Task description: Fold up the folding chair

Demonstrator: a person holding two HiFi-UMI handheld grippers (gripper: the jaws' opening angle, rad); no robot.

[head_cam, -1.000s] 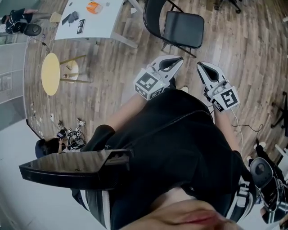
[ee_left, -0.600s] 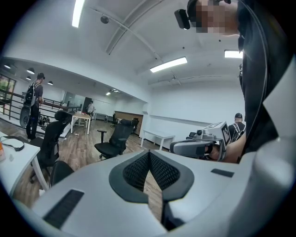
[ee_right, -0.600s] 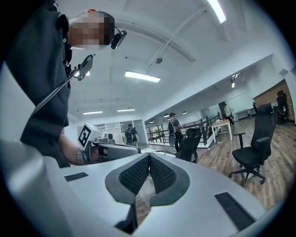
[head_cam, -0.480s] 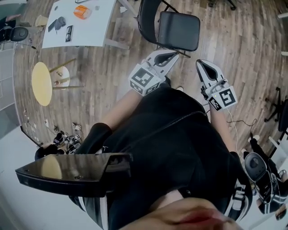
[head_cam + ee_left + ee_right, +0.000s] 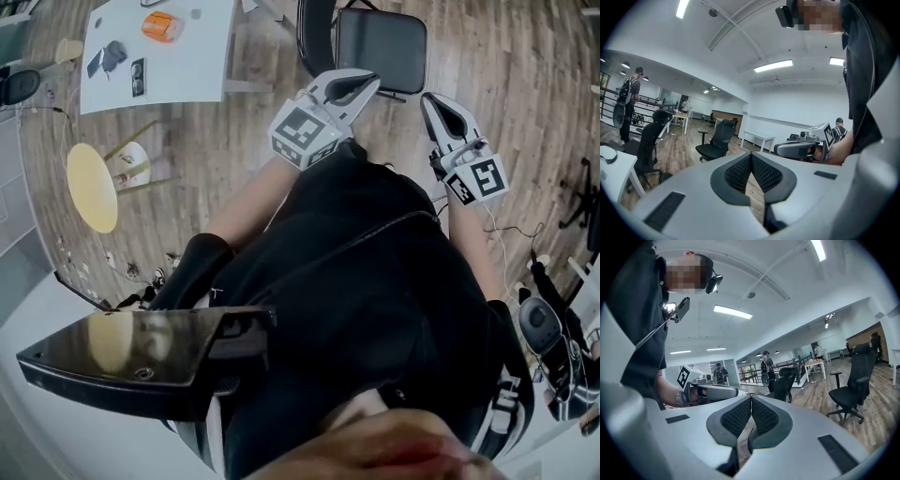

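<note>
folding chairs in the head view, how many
1. The folding chair stands unfolded on the floor at the view's top, right of the white table; others may be out of frame.

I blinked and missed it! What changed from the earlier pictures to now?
The left tool and the right tool both moved forward, closer to the folding chair. Nothing was grabbed or let go. Both tools stayed shut and empty, and the chair is still open.
</note>
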